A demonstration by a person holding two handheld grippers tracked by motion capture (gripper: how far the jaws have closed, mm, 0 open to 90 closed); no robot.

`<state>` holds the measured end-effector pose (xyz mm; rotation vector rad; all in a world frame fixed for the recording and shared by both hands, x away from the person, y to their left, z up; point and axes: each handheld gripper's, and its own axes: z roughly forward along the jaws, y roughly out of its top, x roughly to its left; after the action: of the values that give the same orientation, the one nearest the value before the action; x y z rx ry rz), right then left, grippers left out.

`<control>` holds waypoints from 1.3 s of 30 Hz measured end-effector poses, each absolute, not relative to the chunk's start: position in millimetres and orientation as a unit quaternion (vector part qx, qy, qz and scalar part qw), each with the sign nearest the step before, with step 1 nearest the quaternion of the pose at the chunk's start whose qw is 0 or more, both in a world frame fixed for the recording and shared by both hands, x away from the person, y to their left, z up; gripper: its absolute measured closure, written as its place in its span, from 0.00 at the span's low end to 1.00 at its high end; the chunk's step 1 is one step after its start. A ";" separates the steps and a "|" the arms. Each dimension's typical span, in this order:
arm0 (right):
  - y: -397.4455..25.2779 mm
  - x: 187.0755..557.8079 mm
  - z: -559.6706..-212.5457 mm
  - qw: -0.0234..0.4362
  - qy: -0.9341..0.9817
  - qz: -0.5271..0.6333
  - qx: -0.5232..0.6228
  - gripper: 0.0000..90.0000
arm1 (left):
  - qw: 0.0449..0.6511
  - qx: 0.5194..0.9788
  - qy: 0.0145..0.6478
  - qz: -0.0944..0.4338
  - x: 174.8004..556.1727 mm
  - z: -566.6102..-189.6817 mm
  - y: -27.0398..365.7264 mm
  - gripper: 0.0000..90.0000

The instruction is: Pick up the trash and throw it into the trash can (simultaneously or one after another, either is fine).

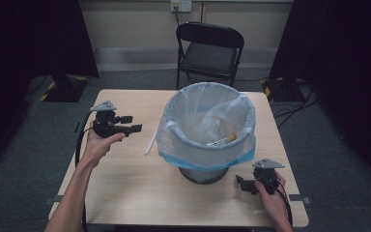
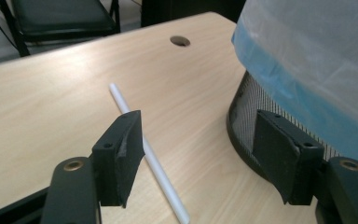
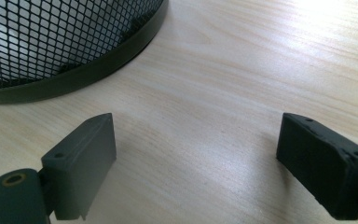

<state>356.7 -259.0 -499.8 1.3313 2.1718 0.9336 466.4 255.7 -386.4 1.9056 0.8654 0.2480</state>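
Note:
A black mesh bin lined with a clear and blue plastic bag stands in the middle of the wooden table. Some rubbish, including a small tube with a yellow cap, lies inside. A white straw lies on the table just left of the bin. My left gripper is open, held left of the straw; in the left gripper view the straw runs under my left jaw, with the bin beyond. My right gripper is open, low by the bin's base at the front right.
A black folding chair stands behind the table. A cable hole is cut in the tabletop near its far edge. Dark curtains and stand bases flank the table. Bare wood lies in front of the bin.

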 end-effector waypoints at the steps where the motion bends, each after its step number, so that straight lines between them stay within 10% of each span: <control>1: -259.0 356.7 -499.8 0.213 0.782 0.336 0.479 0.12 | 0.488 0.790 0.357 0.100 467.0 -389.0 255.1 0.38; 39: -259.0 356.7 -499.8 0.213 0.782 0.336 0.479 0.12 | 0.343 0.852 0.373 0.133 485.6 -486.6 198.3 0.72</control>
<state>356.7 -259.0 -499.8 1.3312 2.1718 0.9335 485.6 198.3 -486.6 2.2143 0.9700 0.3461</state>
